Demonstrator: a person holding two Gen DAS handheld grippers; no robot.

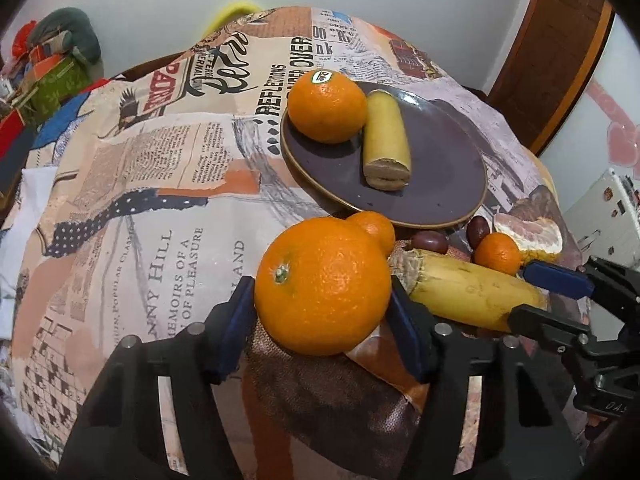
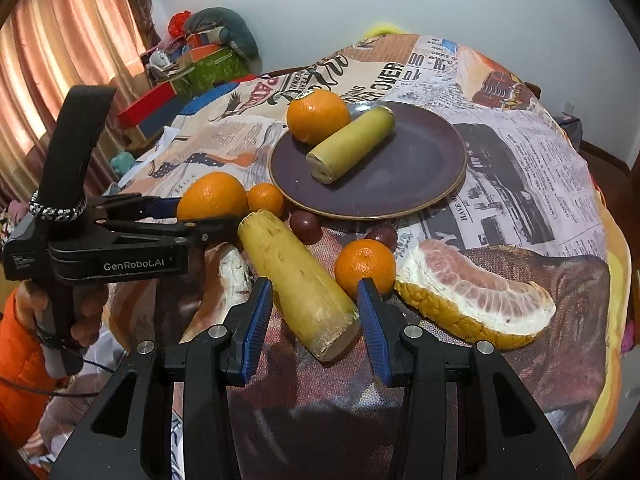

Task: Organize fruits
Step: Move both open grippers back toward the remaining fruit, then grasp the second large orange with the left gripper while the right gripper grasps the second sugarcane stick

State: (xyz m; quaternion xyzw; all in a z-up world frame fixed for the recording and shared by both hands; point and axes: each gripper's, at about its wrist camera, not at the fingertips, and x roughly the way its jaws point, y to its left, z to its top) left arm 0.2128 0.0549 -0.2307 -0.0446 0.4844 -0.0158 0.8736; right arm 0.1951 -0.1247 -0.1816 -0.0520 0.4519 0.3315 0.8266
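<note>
Two dimpled round oranges are seen: one (image 1: 323, 284) is pinched between the left gripper (image 1: 323, 312) jaws at lower centre, one (image 1: 327, 106) rests on the glossy plate (image 1: 440, 184). The right gripper (image 2: 316, 312) jaws are spread around a cylindrical yellow cane piece (image 2: 300, 284).

Pale bluish-white walls (image 2: 500, 8) close the room. Striped peach curtains (image 2: 60, 60) glow with daylight. Beside them, boxes and bundled clothes (image 2: 200, 56) lie heaped in the corner. The desk wears a newspaper-print cloth (image 2: 540, 160). A curved dark wooden frame (image 1: 560, 52) stands against the wall.
</note>
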